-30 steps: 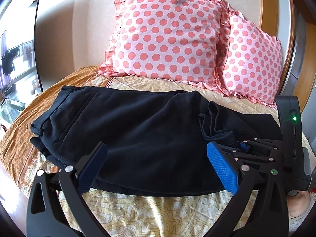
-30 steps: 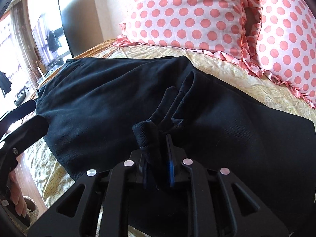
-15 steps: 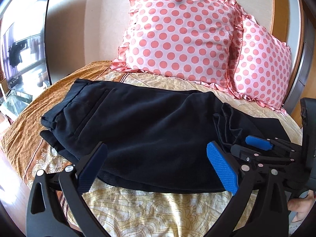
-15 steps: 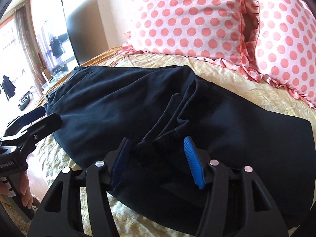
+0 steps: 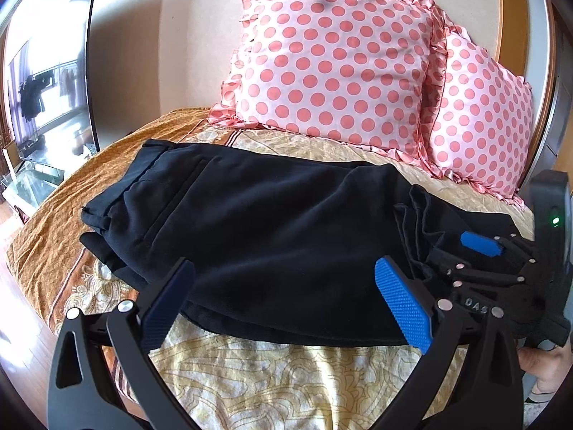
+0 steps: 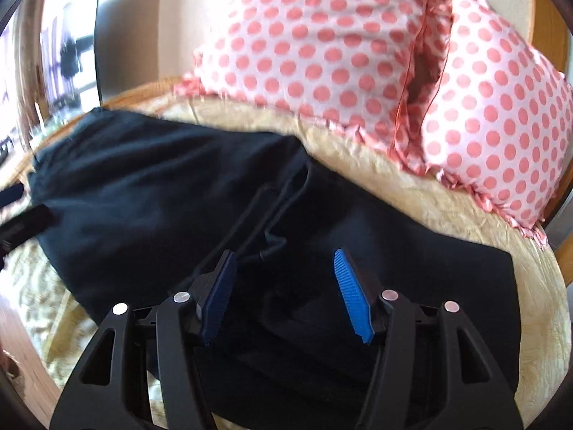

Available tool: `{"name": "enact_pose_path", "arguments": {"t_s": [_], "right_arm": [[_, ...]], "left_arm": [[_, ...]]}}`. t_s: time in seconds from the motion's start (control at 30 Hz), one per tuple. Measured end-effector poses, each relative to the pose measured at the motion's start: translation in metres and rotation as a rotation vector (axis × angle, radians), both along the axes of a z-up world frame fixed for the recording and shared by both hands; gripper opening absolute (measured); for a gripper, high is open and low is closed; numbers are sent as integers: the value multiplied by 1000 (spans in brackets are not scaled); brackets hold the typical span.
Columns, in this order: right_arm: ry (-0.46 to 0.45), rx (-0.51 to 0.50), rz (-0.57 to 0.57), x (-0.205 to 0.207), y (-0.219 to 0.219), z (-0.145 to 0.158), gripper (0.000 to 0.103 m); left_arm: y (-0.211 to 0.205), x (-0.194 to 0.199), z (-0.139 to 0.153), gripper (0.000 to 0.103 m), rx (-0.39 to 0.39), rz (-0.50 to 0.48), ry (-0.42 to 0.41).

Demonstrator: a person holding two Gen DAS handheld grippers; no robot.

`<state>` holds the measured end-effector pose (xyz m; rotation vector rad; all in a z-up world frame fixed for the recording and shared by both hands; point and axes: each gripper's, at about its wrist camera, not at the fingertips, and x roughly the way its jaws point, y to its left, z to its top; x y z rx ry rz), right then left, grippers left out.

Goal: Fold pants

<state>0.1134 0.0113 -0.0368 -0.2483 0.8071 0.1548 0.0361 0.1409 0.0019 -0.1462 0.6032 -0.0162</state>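
A bed (image 5: 272, 376) with a gold patterned cover carries two pink spotted pillows (image 5: 340, 61) against the wall. The black pants (image 5: 258, 236) lie across it, folded into a thick bundle with a bunched ridge of cloth. The left gripper (image 5: 286, 304) hovers level at the near edge, fingers spread wide, holding nothing. The right gripper (image 6: 286, 294) sits low over the ridge, blue pads (image 6: 352, 295) parted, empty.

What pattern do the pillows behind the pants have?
The pillows are pale pink with darker pink polka dots and ruffled edges; the left wrist view shows them best.
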Motion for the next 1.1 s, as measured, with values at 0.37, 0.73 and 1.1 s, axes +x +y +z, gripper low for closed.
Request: {"name": "enact_pose_path", "arguments": {"t_s": [0.37,0.73,1.1], "right_arm": [[-118,-30,-10,-21,4,21,61],[-81,-53,-91,-2,-13,20,72],[-87,-20,0,-16,2,15,77]], "left_arm": [[3,-3,0,101,-10,17,1],[11,-6,-1,101,-10,32,0],[63,-20,-4,101,1,156,22]]}}
